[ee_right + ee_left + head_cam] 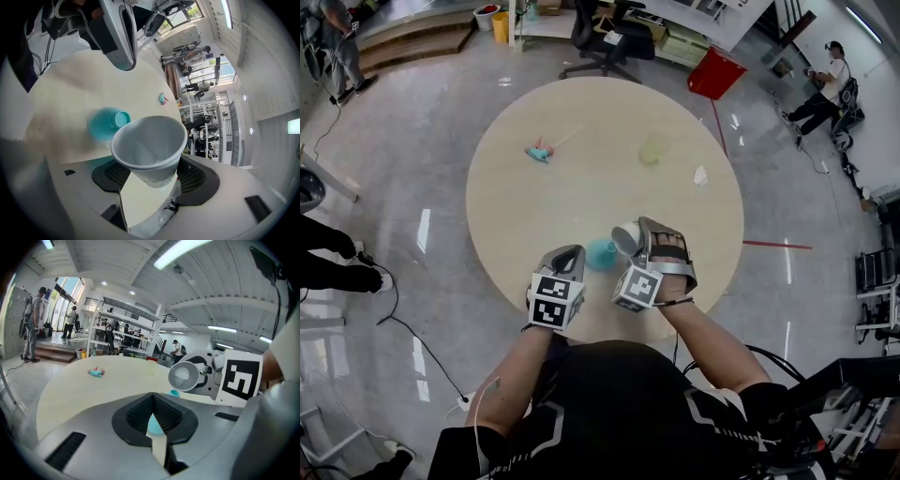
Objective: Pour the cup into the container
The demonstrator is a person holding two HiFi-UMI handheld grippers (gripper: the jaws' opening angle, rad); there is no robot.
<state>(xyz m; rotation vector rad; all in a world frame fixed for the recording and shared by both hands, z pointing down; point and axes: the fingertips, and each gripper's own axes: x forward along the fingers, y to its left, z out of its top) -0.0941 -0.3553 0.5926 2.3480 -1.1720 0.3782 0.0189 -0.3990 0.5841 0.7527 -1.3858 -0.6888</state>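
Far left: a small turquoise-and-pink object (pixel 539 152) lies on the round beige wooden table (pixel 581 197), well beyond the teal plastic container (pixel 601 253).
Left gripper: the person's left gripper (pixel 572 255) sits just left of the container. Its jaws are drawn together to a thin slit and clamp nothing, and teal shows through the gap.
Container: it stands between the two grippers, toward the person's side of the table.
Cup: the white paper cup (pixel 626 237) is tipped on its side just right of the container, mouth turned toward it.
Right gripper: the right gripper (pixel 152 177) has its jaws spread wide and clamped on the cup's lower body.
Far right: a pale green translucent cup (pixel 654 148) stands well beyond the container.
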